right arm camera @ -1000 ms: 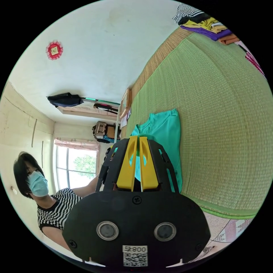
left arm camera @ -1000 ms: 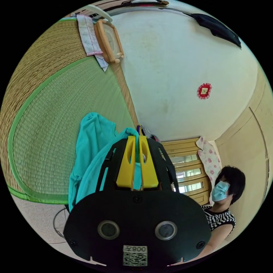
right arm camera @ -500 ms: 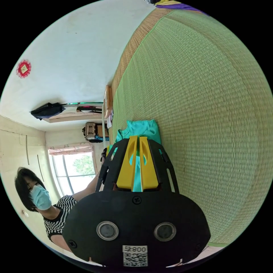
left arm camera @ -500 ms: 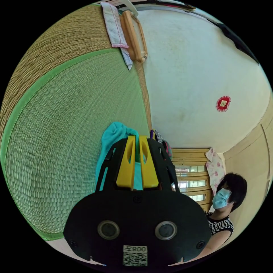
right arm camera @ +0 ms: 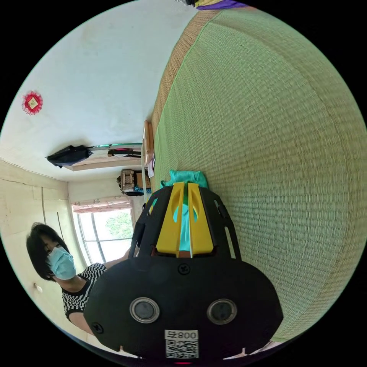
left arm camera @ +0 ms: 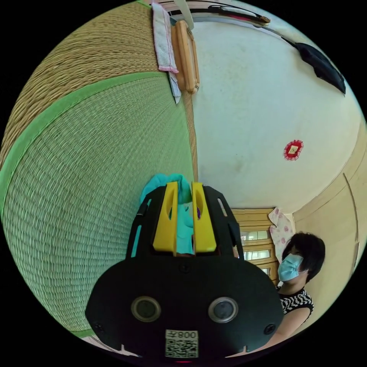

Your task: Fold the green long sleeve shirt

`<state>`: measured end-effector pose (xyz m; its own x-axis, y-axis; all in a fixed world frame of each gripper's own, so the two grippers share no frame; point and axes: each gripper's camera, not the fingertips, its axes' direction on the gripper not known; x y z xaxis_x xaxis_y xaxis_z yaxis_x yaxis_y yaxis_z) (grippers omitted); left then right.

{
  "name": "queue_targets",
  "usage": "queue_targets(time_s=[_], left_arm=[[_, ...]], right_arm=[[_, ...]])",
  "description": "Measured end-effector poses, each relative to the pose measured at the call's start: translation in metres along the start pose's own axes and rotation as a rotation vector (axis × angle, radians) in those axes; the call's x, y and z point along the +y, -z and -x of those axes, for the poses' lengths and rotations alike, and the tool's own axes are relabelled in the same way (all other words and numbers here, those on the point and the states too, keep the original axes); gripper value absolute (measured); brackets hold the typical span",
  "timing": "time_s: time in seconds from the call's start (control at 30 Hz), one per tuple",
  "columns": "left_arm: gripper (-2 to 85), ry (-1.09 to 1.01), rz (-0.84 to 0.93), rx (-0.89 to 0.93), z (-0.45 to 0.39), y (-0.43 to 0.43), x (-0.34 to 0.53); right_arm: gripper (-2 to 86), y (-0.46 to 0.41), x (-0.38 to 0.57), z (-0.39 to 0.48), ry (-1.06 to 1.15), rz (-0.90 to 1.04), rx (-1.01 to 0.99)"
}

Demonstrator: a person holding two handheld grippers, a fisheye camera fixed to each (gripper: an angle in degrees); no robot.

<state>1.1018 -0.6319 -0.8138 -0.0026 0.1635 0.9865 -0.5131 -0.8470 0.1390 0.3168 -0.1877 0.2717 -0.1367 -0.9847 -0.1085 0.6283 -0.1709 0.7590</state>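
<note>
Low over green mat (left arm camera: 88, 160): left gripper (left arm camera: 184, 187) slightly parted around teal shirt (left arm camera: 182, 225); right gripper (right arm camera: 183, 188) pinching shirt (right arm camera: 185, 225).

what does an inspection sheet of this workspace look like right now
surface: green woven mat, tan border along the wall.
job's things: green shirt bunched on the mat at both jaw tips.
clutter: pink-edged cloth, wooden frame, purple clothes at the mat's far edge.
grippers: left hand-held gripper jaws parted around shirt fabric; right hand-held gripper shut on shirt.
cables: nothing seen.
surroundings: pale wall, red ornament, window, person.
</note>
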Motion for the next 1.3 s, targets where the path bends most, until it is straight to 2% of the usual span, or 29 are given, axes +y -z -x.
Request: queue_targets(time_s=[0.17, 0.33, 0.4, 0.77, 1.07, 1.3], left_arm=[[6.0, -0.025, -0.105, 0.093, -0.013, 0.007, 0.002], [6.3, -0.072, 0.042, 0.055, -0.032, -0.021, 0.011], [6.6, -0.083, 0.097, 0.044, -0.037, -0.035, 0.016], [8.3, -0.174, 0.213, -0.317, -0.077, -0.072, 0.038], [3.9, -0.149, 0.199, -0.407, -0.083, -0.089, 0.017], [2.1, -0.156, 0.179, -0.408, -0.09, -0.086, 0.016]], right_arm=[[1.8, 0.01, 0.012, 0.019, 0.045, -0.071, -0.033], [3.1, -0.006, 0.028, 0.063, 0.151, -0.056, 0.09], [4.2, -0.019, 0.032, 0.087, 0.203, -0.048, 0.211], [7.8, -0.079, 0.054, 0.156, 0.342, -0.009, 0.607], [2.1, -0.096, 0.04, 0.155, 0.284, 0.016, 0.607], [0.5, -0.089, 0.037, 0.158, 0.275, 0.028, 0.579]])
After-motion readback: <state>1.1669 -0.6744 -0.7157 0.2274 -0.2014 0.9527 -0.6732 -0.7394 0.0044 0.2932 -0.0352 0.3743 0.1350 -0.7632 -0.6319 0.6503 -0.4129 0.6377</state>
